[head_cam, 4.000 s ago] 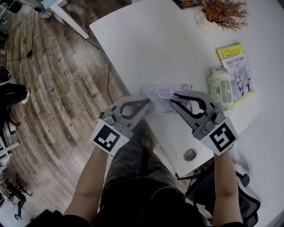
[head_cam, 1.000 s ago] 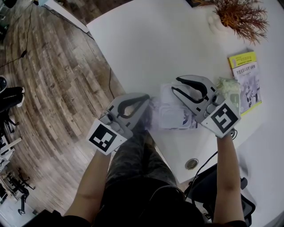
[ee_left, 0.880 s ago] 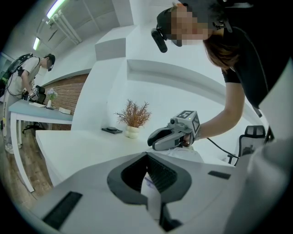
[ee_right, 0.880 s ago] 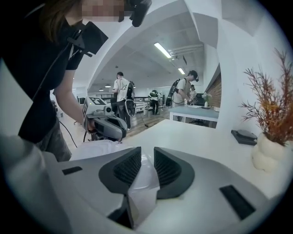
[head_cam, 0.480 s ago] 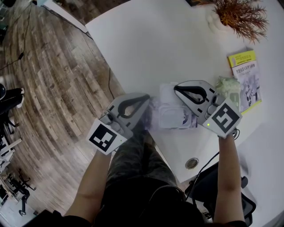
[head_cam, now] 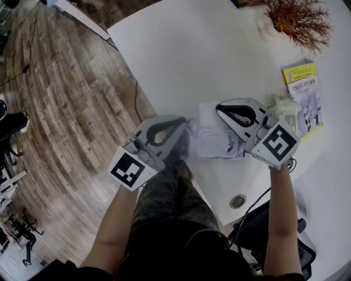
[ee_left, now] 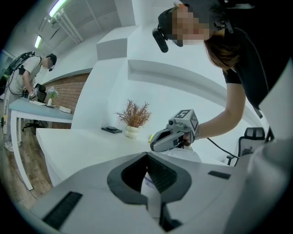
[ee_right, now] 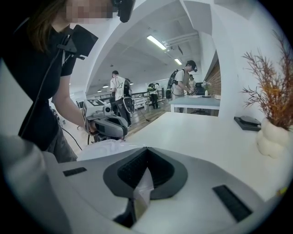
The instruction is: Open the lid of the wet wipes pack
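One pack (head_cam: 215, 144), both ends pinched — table edge (head_cam: 134, 66).

There are two grippers, left (head_cam: 182, 124) and right (head_cam: 219, 110). There are two wipes packs: the white pack (head_cam: 215, 144) and the green pack (head_cam: 282, 106). There is one booklet (head_cam: 305, 96), one plant (head_cam: 296, 16), one vase (head_cam: 267, 28), one table (head_cam: 181, 55) and one chair (head_cam: 285, 244). Three people stand far back: first person (ee_right: 116, 87), second person (ee_right: 151, 90), third person (ee_right: 184, 75).
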`<state>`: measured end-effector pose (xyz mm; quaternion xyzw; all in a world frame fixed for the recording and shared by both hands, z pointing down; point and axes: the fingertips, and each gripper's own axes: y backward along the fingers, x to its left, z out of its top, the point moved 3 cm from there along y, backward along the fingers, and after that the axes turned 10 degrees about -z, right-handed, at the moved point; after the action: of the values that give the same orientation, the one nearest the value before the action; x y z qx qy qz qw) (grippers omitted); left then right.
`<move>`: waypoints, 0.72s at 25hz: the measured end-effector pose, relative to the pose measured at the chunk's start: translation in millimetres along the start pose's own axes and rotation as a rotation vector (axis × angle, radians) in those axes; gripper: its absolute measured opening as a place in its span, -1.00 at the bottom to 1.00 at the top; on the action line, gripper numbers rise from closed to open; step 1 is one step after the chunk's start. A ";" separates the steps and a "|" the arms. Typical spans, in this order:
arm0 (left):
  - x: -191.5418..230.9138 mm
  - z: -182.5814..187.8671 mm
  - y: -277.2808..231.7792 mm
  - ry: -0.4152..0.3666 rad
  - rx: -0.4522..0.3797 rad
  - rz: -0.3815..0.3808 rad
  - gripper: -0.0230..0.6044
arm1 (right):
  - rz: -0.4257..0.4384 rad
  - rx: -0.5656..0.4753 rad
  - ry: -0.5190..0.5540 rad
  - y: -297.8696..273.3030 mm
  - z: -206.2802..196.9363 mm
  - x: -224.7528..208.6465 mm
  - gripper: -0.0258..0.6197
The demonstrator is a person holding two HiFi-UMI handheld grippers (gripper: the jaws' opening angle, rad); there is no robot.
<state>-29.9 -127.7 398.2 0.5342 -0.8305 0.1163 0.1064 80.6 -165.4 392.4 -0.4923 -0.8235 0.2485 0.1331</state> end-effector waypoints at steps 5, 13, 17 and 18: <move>-4.0 0.9 4.1 0.005 -0.005 0.002 -0.89 | -0.031 -0.041 -0.058 7.6 7.9 0.1 -0.86; -17.2 5.1 7.2 -0.002 -0.018 0.002 -0.89 | -0.106 -0.076 -0.067 24.1 13.6 3.5 -0.86; -26.3 7.9 9.2 -0.001 -0.031 0.001 -0.89 | -0.183 -0.115 -0.081 38.0 17.9 2.5 -0.86; -29.3 8.4 10.1 -0.002 -0.033 -0.001 -0.89 | -0.193 -0.122 -0.088 41.4 18.3 3.8 -0.86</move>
<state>-27.6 -101.0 380.5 0.5329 -0.8322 0.1019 0.1143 101.1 -150.9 354.6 -0.4065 -0.8857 0.2053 0.0901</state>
